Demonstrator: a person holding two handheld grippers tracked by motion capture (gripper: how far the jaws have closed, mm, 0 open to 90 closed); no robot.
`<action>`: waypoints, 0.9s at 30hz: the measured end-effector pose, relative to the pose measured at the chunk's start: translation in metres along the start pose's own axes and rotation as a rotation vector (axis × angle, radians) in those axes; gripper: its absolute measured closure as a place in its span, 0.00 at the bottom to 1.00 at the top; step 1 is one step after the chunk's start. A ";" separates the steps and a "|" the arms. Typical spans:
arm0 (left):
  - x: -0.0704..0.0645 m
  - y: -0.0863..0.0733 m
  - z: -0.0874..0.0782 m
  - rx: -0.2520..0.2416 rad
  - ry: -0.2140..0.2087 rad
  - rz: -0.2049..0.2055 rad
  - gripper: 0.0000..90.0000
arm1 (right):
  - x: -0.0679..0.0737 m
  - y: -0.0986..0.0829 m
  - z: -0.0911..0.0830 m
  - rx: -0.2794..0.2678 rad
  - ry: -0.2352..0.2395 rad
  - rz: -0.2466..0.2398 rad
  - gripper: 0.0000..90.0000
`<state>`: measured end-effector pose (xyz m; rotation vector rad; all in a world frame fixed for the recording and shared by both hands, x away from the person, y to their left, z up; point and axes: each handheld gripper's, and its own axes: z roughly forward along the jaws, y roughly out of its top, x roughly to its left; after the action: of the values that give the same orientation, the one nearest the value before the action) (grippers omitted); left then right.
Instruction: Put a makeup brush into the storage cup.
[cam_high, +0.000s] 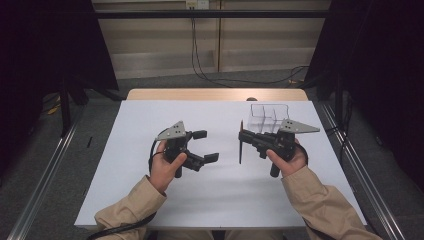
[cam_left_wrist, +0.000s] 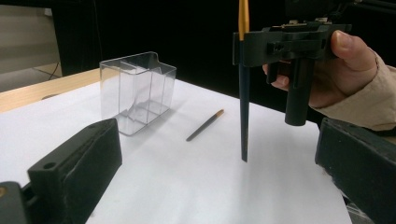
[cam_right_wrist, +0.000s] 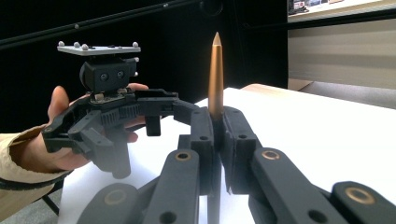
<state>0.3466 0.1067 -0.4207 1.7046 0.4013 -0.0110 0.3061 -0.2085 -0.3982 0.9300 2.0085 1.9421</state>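
My right gripper (cam_high: 241, 137) is shut on a slim dark stick (cam_high: 240, 145) with a golden upper end. The stick stands upright with its lower tip on the white table (cam_high: 150, 200). In the right gripper view the golden point (cam_right_wrist: 215, 74) rises from between the closed jaws. In the left gripper view that stick (cam_left_wrist: 243, 116) hangs from the right gripper (cam_left_wrist: 240, 46). A second, shorter stick (cam_left_wrist: 205, 125) with an orange tip lies flat beyond it. My left gripper (cam_high: 205, 145) is held just above the table, open and empty, facing the right one.
A clear plastic box (cam_high: 269, 117) with dividers stands behind the right gripper, seen also as the clear box (cam_left_wrist: 137, 91) left of the lying stick. A wooden strip (cam_high: 215, 94) edges the table's far side. Dark curtains and metal rails flank the table.
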 end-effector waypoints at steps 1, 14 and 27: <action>0.001 0.000 -0.002 0.001 0.006 0.000 0.00 | 0.000 0.000 0.000 0.002 0.000 0.000 0.93; 0.006 -0.001 -0.037 0.002 0.060 0.045 0.00 | 0.000 -0.002 0.000 0.006 0.000 0.002 0.93; 0.009 -0.005 -0.073 -0.020 0.127 0.047 0.00 | 0.001 -0.002 0.003 0.005 0.003 0.003 0.93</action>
<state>0.3374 0.1794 -0.4146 1.6992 0.4544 0.1355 0.3061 -0.2057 -0.4004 0.9324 2.0153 1.9431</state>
